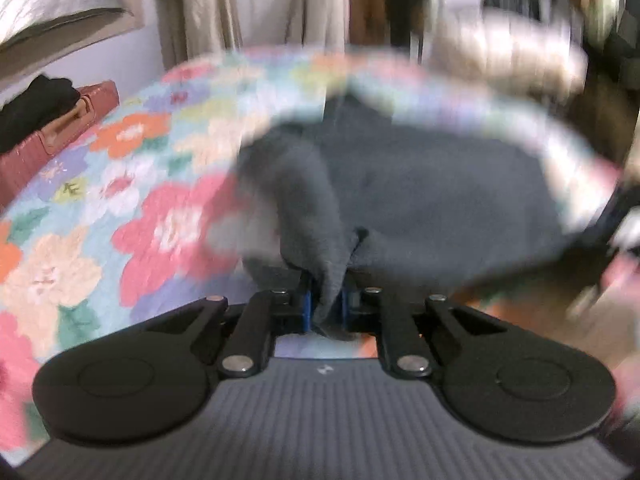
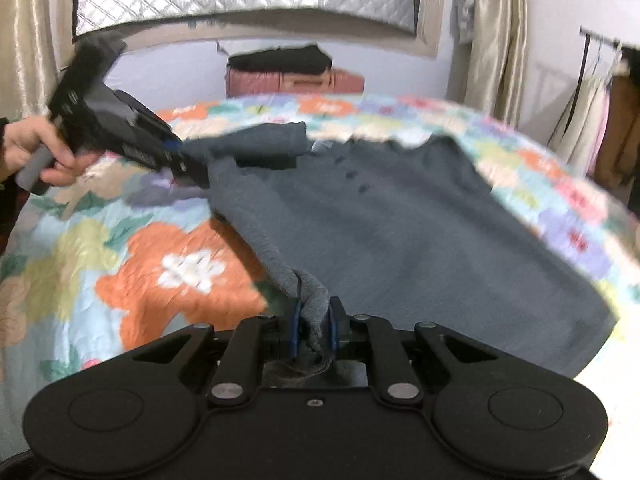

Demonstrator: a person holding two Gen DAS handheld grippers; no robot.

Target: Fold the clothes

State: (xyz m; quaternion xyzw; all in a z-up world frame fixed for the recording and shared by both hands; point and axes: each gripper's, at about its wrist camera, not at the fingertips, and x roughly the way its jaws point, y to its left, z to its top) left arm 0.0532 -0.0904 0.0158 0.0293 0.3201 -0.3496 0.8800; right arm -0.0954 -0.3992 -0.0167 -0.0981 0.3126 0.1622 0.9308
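You've got both tongs clamped on the grey sweater (image 2: 400,224), left gripper (image 1: 328,304) at the shoulder/sleeve end & right gripper (image 2: 314,326) on the hem corner, w/ the rest lying on the floral bedspread (image 2: 160,264), prob so that side lifts evenly for the fold.

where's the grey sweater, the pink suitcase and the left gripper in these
grey sweater (image 2: 420,232), right wrist view, on its flat body.
pink suitcase (image 2: 296,80), right wrist view, on its front face.
left gripper (image 2: 192,168), right wrist view, at its fingertips, shut on the sweater's edge.
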